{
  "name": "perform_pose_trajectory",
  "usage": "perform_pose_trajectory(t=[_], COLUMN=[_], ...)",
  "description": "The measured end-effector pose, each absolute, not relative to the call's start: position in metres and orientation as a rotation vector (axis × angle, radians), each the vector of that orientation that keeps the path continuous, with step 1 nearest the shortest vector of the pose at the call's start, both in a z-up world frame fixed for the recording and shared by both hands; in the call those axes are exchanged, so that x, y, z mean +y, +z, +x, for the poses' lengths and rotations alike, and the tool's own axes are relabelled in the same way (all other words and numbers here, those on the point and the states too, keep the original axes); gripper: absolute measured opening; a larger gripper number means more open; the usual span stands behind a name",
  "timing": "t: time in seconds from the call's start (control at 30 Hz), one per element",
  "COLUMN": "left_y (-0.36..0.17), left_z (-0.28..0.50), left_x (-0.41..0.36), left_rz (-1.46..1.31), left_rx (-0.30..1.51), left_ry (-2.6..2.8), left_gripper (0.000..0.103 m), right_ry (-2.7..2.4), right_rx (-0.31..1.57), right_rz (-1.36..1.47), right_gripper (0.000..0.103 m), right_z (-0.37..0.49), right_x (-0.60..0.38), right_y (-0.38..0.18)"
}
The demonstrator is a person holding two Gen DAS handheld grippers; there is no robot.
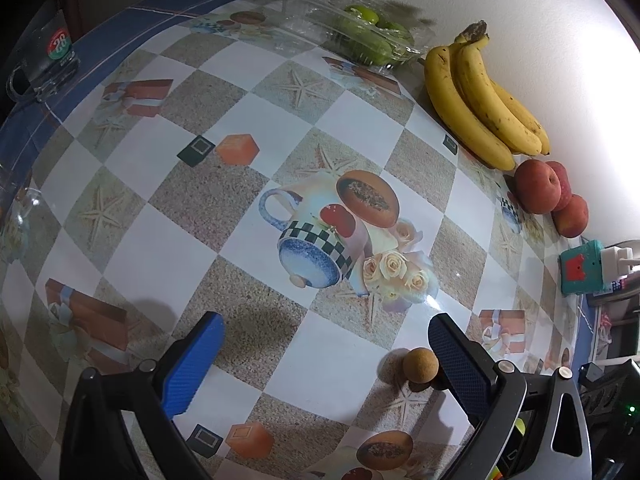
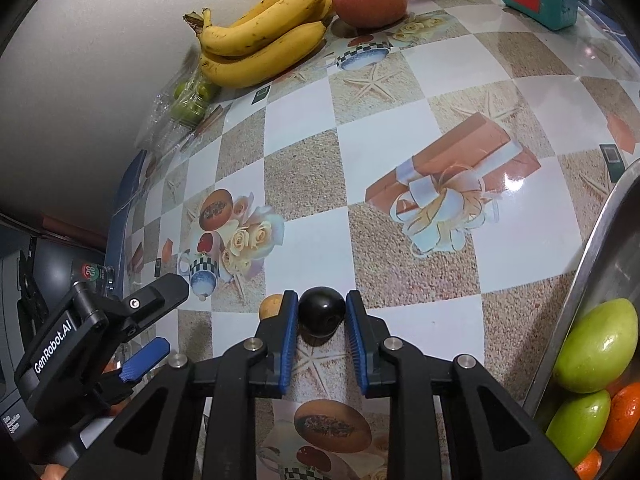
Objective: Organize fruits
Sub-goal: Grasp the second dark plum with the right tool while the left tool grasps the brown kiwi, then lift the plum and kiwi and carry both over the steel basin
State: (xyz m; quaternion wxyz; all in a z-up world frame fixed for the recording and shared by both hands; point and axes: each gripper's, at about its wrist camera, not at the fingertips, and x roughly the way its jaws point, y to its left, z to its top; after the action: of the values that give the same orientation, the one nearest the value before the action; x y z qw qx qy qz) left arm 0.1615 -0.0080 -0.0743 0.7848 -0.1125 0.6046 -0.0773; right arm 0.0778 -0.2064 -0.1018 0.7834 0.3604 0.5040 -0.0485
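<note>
Both right tongs (image 2: pixel 322 316) pads (image 2: pixel 289 332) on black fruit (image 2: pixel 321 315)

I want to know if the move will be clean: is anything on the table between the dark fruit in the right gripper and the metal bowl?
Nothing visible. The right gripper is shut on the dark round fruit, and only bare tablecloth lies between it and the metal bowl.

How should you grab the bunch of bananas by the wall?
Grip the bunch of bananas across its thick middle, coming from above and from the open table side. The wall sits right behind it, the apples crowd its tip end, and the clear box of green fruit is near the stem, so those sides look blocked.
</note>
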Motion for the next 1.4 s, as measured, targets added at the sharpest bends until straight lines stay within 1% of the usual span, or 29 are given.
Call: perform_pose_trajectory(t=[0.17, 0.37, 0.43, 0.47, 0.5, 0.57, 0.63, 0.7, 0.73, 0.77, 0.8, 0.93, 1.0, 1.1, 1.4], left_y=[-0.074, -0.078, -0.078, -0.076, -0.076, -0.075, -0.075, -0.077, -0.078, -0.079, -0.081, -0.086, -0.087, -0.085, -0.065], left_z=[0.161, 0.158, 0.156, 0.154, 0.152, 0.149, 0.146, 0.143, 0.142, 0.141, 0.139, 0.137, 0.135, 0.134, 0.132], left_x=[-0.012, -0.024, -0.034, -0.040, -0.046, -0.056, -0.062, -0.070, -0.073, -0.076, -0.078, -0.087, -0.089, -0.091, -0.093], left_rz=[-0.248, -0.253, -0.211, -0.181, -0.159, -0.133, -0.113, -0.071, -0.057, -0.047, -0.039, -0.010, 0.001, 0.004, -0.048], left_rx=[1.313, 1.338, 1.332, 1.322, 1.316, 1.315, 1.316, 1.315, 1.317, 1.321, 1.324, 1.332, 1.334, 1.324, 1.288], left_ry=[-0.189, -0.269, -0.302, -0.324, -0.340, -0.379, -0.399, -0.406, -0.410, -0.413, -0.417, -0.434, -0.438, -0.439, -0.488], left_gripper=[0.103, 0.100, 0.095, 0.089, 0.086, 0.084, 0.076, 0.063, 0.058, 0.051, 0.048, 0.044, 0.036, 0.029, 0.028], right_ry=[-0.112, -0.148, -0.159, -0.165, -0.173, -0.187, -0.194, -0.198, -0.200, -0.201, -0.202, -0.198, -0.196, -0.192, -0.190], right_rx=[1.068, 1.041, 1.021, 1.006, 0.990, 0.970, 0.952, 0.938, 0.935, 0.932, 0.930, 0.928, 0.926, 0.927, 0.914], right_rz=[0.800, 0.829, 0.840, 0.850, 0.856, 0.860, 0.875, 0.896, 0.901, 0.905, 0.909, 0.916, 0.916, 0.914, 0.927], right_gripper=[0.025, 0.025, 0.025, 0.025, 0.025, 0.025, 0.025, 0.025, 0.025, 0.025, 0.025, 0.025, 0.025, 0.025, 0.025], right_z=[0.073, 0.059, 0.054, 0.051, 0.047, 0.042, 0.038, 0.035, 0.034, 0.033, 0.033, 0.030, 0.030, 0.030, 0.026], right_x=[-0.213, -0.230, -0.238, -0.242, -0.247, -0.254, -0.260, -0.265, -0.267, -0.268, -0.269, -0.270, -0.271, -0.270, -0.272], right_y=[-0.096, -0.086, -0.081, -0.078, -0.075, -0.070, -0.067, -0.066, -0.065, -0.065, -0.065, -0.064, -0.063, -0.063, -0.060])
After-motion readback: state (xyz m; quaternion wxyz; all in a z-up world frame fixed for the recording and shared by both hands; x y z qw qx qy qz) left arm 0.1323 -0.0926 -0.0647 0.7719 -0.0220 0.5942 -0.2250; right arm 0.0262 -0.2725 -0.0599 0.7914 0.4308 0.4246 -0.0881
